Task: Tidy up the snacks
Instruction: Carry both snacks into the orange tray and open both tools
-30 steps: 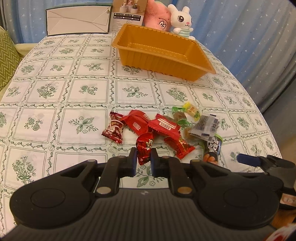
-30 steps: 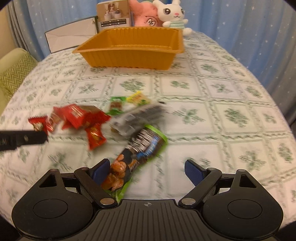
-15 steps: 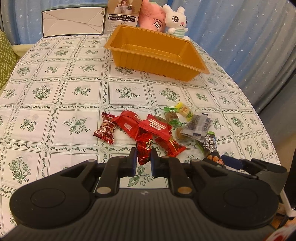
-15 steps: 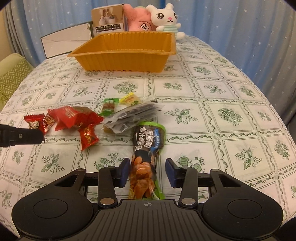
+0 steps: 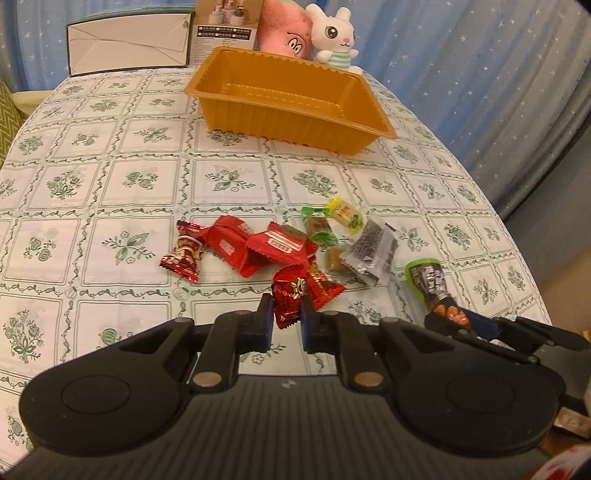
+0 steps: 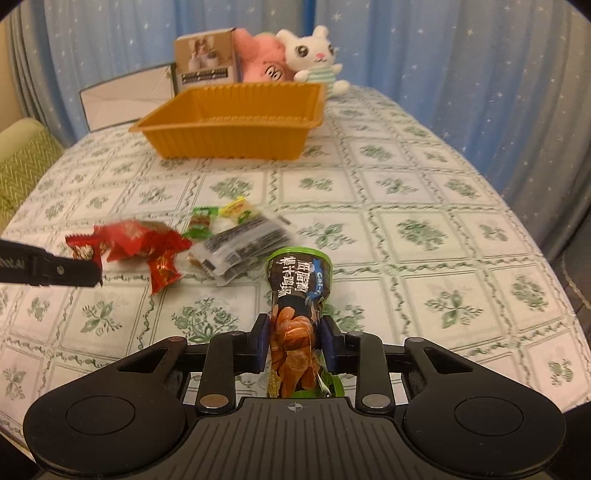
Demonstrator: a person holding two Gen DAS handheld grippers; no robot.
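The big orange plastic tray (image 6: 236,122) sits empty far back on the table. The right gripper (image 6: 293,341) has just squeezed the green-and-black snack tube (image 6: 297,295); the left gripper (image 5: 287,319) pinches a small red shiny candy (image 5: 290,299). Next I think both must lift and carry to the tray.

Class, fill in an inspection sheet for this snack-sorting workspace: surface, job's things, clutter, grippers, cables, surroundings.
Surface: table under a green floral checked cloth.
Job's things: empty orange tray at the far side; loose pile of wrapped snacks in the middle.
Clutter: white box, printed carton, pink plush, white rabbit plush behind the tray.
Grippers: left gripper shut on a red candy; right gripper, just closed, on a green-edged snack pack.
Cables: nothing seen.
Surroundings: blue starred curtains; green chair cushion.
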